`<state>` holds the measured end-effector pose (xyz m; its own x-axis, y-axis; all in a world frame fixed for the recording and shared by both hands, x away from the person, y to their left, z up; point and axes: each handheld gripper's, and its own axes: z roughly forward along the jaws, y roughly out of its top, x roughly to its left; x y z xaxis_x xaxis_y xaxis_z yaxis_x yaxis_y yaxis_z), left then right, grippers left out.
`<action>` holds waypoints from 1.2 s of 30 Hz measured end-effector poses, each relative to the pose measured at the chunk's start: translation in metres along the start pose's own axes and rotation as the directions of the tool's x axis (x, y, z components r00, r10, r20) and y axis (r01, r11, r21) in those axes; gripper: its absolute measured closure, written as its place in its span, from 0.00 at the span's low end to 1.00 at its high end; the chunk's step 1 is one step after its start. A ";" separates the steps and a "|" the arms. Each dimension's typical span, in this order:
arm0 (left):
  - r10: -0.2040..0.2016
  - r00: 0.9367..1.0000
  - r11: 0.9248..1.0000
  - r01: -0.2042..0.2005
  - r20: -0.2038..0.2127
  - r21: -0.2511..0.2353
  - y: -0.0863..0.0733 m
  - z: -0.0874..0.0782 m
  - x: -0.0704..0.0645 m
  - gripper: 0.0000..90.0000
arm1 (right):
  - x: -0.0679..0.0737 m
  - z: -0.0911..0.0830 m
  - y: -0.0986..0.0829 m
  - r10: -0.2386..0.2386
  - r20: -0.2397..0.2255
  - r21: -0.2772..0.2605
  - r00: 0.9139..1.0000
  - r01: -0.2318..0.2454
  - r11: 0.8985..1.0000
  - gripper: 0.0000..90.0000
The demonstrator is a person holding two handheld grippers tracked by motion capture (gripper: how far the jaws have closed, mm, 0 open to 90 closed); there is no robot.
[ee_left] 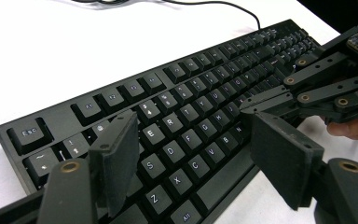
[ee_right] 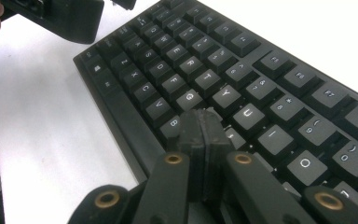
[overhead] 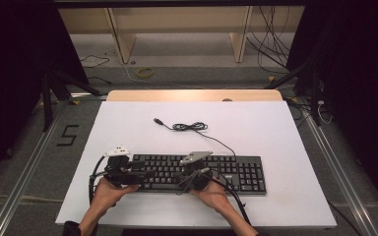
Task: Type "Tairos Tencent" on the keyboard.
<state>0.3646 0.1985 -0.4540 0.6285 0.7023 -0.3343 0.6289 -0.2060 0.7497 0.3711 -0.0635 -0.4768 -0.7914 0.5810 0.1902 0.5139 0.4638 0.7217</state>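
Observation:
A black keyboard (overhead: 197,172) lies on the white table top, its cable (overhead: 204,133) running back to a loose USB plug (overhead: 157,120). My left gripper (overhead: 145,175) hovers over the keyboard's left end. In the left gripper view it (ee_left: 191,135) stands open above the letter keys (ee_left: 170,151), with nothing between the jaws. My right gripper (overhead: 181,181) is over the middle of the keyboard. In the right gripper view it (ee_right: 203,119) is shut and empty, its tips down at the keys (ee_right: 223,100) near the H. The right gripper (ee_left: 270,100) also reaches in from the right of the left gripper view.
The white table top (overhead: 275,128) has bare room behind and to both sides of the keyboard. A coil of the cable (overhead: 189,127) lies at the middle back. Dark stands and loose cables (overhead: 270,44) are on the floor beyond the table.

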 end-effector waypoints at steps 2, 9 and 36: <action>0.001 1.000 1.000 -0.001 0.001 0.001 0.000 0.000 0.000 0.36 | 0.000 0.001 0.000 -0.002 0.000 0.001 1.000 0.002 1.000 1.00; 0.003 1.000 1.000 -0.003 0.001 0.002 0.000 0.000 0.000 0.36 | 0.001 0.004 -0.002 -0.008 0.007 0.012 1.000 0.008 1.000 1.00; 0.007 1.000 1.000 -0.007 -0.003 0.001 0.001 0.000 0.001 0.36 | -0.010 -0.028 -0.005 0.047 -0.006 -0.092 0.999 -0.047 0.995 0.80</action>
<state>0.3656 0.1986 -0.4541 0.6320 0.7025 -0.3272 0.6246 -0.2118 0.7517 0.3670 -0.0902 -0.4642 -0.7683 0.5983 0.2276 0.5182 0.3725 0.7699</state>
